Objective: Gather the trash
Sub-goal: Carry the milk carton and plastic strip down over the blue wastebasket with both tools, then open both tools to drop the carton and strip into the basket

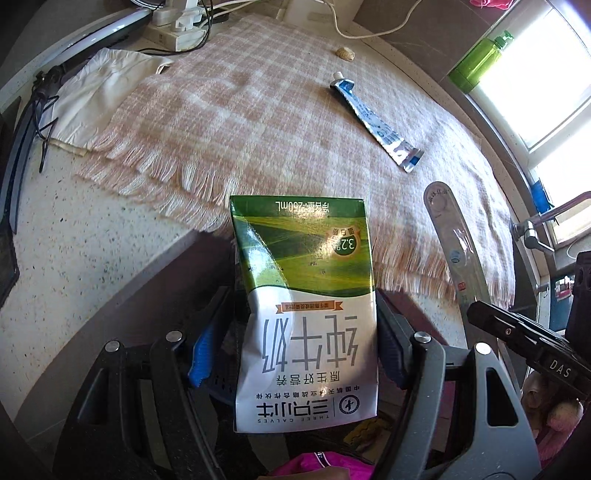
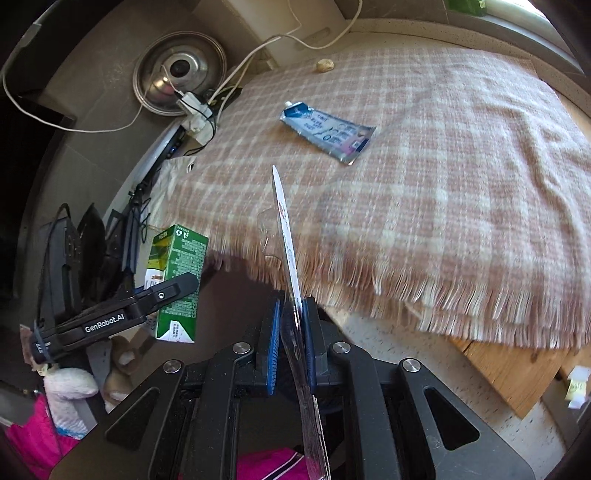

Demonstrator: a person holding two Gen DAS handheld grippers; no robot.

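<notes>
My left gripper (image 1: 304, 332) is shut on a green and white milk carton (image 1: 306, 295), held upside down off the counter's front edge; the carton also shows in the right wrist view (image 2: 177, 280). My right gripper (image 2: 290, 325) is shut on a flat clear plastic blister pack (image 2: 286, 236), held edge-on; the pack also shows in the left wrist view (image 1: 456, 247). A squeezed blue and white tube (image 1: 375, 123) (image 2: 327, 131) lies on the pink checked cloth (image 1: 258, 110) (image 2: 424, 184). A small beige crumpled lump (image 1: 345, 53) (image 2: 325, 65) lies at the cloth's far edge.
A white cloth bag (image 1: 96, 92) lies left of the checked cloth. A power strip with cables (image 1: 177, 26) sits at the back. A steel pot lid (image 2: 179, 74) leans on the wall. A green bottle (image 1: 480, 61) stands on the windowsill. A tap (image 1: 535, 229) is at right.
</notes>
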